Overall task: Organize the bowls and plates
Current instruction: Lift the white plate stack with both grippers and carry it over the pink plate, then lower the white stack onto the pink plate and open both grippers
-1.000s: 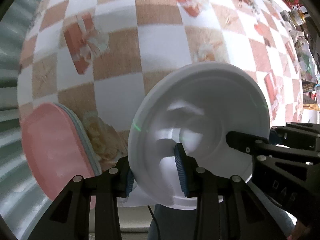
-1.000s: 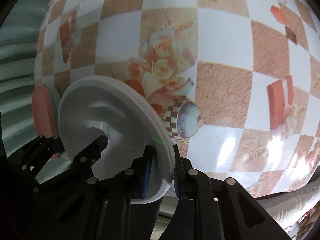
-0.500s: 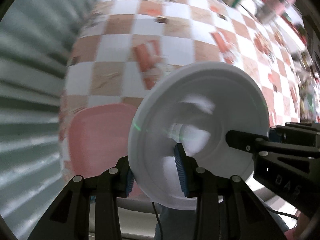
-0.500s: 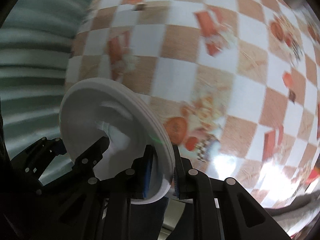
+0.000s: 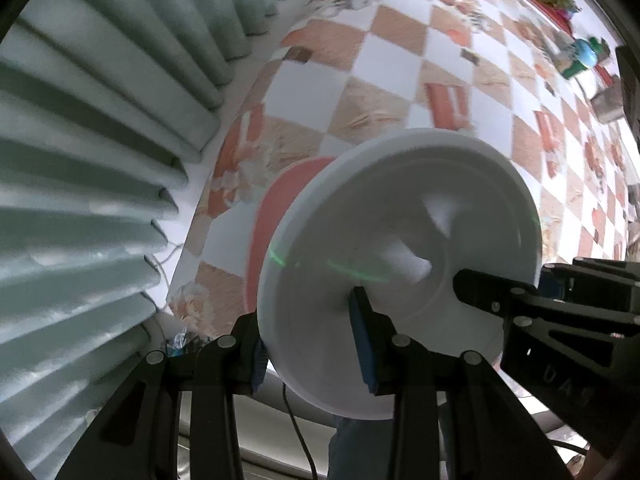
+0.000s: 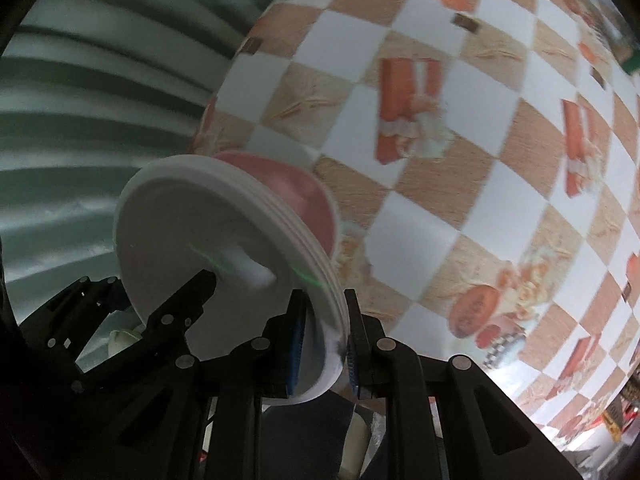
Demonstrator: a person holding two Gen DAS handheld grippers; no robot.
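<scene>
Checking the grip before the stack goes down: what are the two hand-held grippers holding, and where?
Both hold the stack of white plates by its rim: the left hand-held gripper on one edge, the right hand-held gripper on the opposite edge.

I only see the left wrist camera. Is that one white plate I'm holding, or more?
Observer: More. The right wrist view shows the stack edge-on, with several rims layered together.
Operator: Is the right gripper clamped on it? I see only one finger.
Observer: Yes. The right gripper has one pad on each side of the stack's rim.
Operator: And the pink plate behind it?
Observer: The pink plate lies on the table just beyond the stack, with its right side uncovered. I cannot tell whether they touch.
</scene>
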